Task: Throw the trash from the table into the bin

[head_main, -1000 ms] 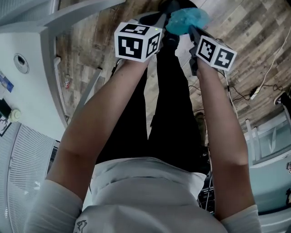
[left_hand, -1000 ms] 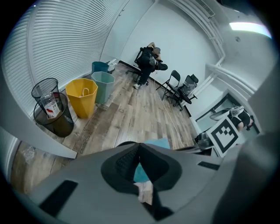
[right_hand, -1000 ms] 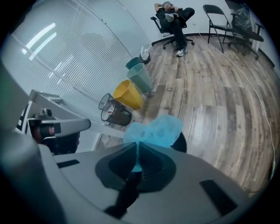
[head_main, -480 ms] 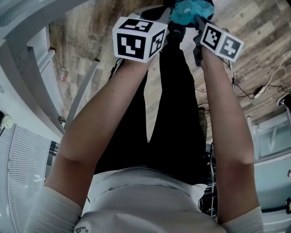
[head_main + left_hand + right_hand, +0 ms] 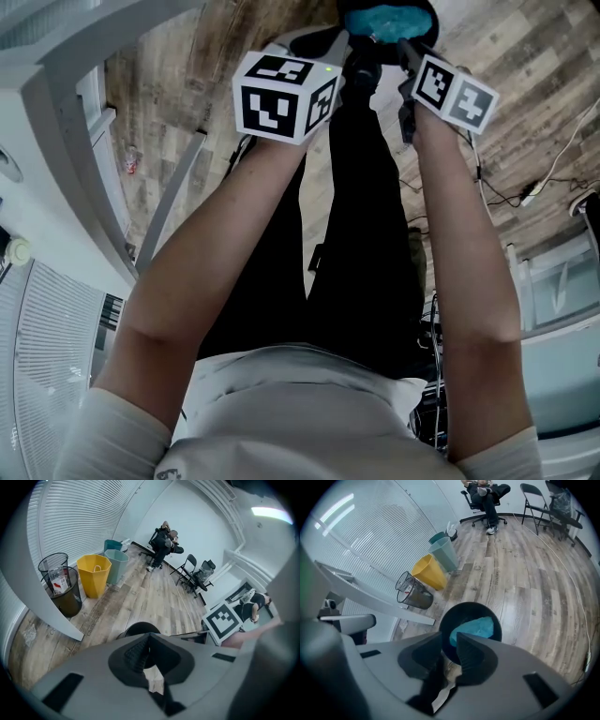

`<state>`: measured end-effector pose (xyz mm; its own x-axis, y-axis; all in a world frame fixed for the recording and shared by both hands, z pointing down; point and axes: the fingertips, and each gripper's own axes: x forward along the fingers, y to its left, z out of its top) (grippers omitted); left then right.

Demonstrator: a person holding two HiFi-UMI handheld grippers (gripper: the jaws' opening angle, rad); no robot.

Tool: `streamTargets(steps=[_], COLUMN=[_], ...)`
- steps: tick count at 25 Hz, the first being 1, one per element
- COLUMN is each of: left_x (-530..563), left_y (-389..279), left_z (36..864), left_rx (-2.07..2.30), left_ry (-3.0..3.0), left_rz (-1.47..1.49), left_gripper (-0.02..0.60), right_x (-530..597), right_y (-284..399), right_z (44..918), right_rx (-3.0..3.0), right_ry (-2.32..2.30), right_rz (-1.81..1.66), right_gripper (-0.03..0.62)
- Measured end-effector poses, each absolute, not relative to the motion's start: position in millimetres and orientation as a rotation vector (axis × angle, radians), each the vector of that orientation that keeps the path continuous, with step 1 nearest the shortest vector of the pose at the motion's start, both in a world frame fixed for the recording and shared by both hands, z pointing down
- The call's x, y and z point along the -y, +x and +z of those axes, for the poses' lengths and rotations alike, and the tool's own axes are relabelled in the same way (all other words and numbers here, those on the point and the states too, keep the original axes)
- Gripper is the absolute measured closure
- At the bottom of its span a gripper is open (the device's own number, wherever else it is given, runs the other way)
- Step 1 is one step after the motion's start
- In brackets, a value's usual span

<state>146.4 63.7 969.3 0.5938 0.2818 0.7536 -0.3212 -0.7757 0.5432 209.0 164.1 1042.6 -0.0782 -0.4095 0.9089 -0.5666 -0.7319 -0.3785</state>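
Note:
A crumpled blue piece of trash point(image 5: 472, 629) lies inside the round black bin point(image 5: 496, 620) on the wooden floor, right under both grippers. My right gripper point(image 5: 449, 645) hangs over the bin's near rim. Its jaws have just been opening and now stand a little apart with nothing between them. In the head view the blue trash point(image 5: 384, 19) shows in the bin point(image 5: 424, 13) at the top edge, between the two marker cubes. My left gripper point(image 5: 148, 638) is beside the right one, above the same bin point(image 5: 139, 629), with its jaws closed together and nothing seen in them.
By the blinds stand a yellow bin point(image 5: 93, 573), two teal bins point(image 5: 117, 562), a wire-mesh bin point(image 5: 52, 569) and a dark bin point(image 5: 66, 599). A white table edge point(image 5: 66, 159) runs at the left. A person sits on an office chair point(image 5: 164, 543) far off, near folding chairs point(image 5: 193, 571). Cables point(image 5: 525, 192) trail on the floor.
The blue trash was pinched at the right gripper's tips above the bin. Now it lies in the bin, and the right jaws stand apart. Both grippers have sunk a little toward the bin.

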Motion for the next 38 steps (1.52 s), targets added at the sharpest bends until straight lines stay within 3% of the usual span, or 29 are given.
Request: streamTargets(steps=[8,14,20,31,38], left_x=[-60.5,-82.3,-71.8,-83.6,-76.8], left_y=[152.0,177.0,199.8,220.1,222.7], left_z=[921.3,853.1,771.8,595.3,526.8], left_rx=[0.013,0.013,-0.031,-0.247,-0.266], left_ry=[2.232,2.289,2.379,2.553,2.601], left_rz=[1.136,1.132,1.052,0.949,0.862], left_gripper=[0.575,0.575,0.575,0.575,0.575], right_x=[-162.3,-173.5,-156.8,-144.7,-137.0], right_y=[205.1,216.8,219.8,244.3,248.3], right_z=[992.3,909.5,825.1,644.7,557.0], right_rx=[1.118,1.231,1.321,1.485,1.607], right_ry=[2.088,2.124,2.197,2.286,2.274], right_rz=[1.879,1.770,1.672,1.448,1.274], right_gripper=[0.508,0.514,0.585,0.586,0.588])
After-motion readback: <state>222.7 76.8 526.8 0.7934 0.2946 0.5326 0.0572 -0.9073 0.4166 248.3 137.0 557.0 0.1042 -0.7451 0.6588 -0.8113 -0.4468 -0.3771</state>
